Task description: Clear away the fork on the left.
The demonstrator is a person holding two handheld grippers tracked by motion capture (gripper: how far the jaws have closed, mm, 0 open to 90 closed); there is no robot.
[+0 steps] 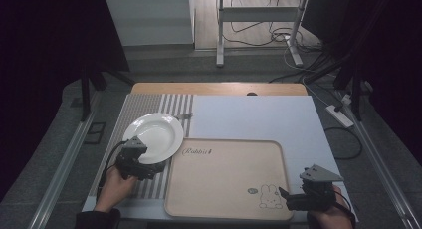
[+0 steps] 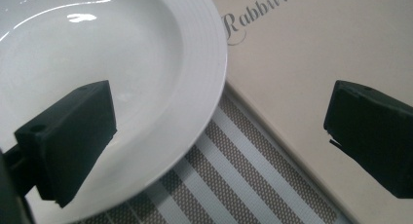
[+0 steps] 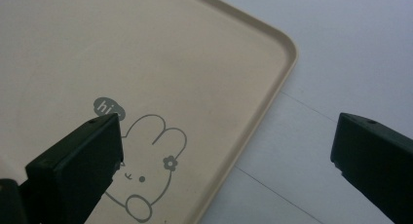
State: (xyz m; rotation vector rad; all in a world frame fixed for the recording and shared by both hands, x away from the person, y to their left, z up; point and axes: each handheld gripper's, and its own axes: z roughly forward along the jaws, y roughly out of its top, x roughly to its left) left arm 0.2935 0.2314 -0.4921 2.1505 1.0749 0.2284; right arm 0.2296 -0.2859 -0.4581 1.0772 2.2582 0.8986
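Round white ceramic plate [image 1: 155, 135] sits left-centre of the high view on striped mat [image 1: 154, 107], beside beige rabbit-print tray [image 1: 226, 181]. Left gripper [image 1: 149, 170] wide open, empty, jaws straddling near rim: lower w/ one jaw under the rim, then close. Right gripper [image 1: 284, 195] open, empty, lower right.

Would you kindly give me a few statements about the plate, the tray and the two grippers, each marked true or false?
1. The white plate lies on the striped mat. True.
2. The left gripper is clamped shut on the plate's rim. False: its jaws are wide open, one over the plate, one over the tray.
3. The beige tray carries a rabbit drawing. True.
4. The plate sits inside the tray. False: it is beside the tray's left edge.
5. The right gripper holds a cup. False: it is open and holds nothing.
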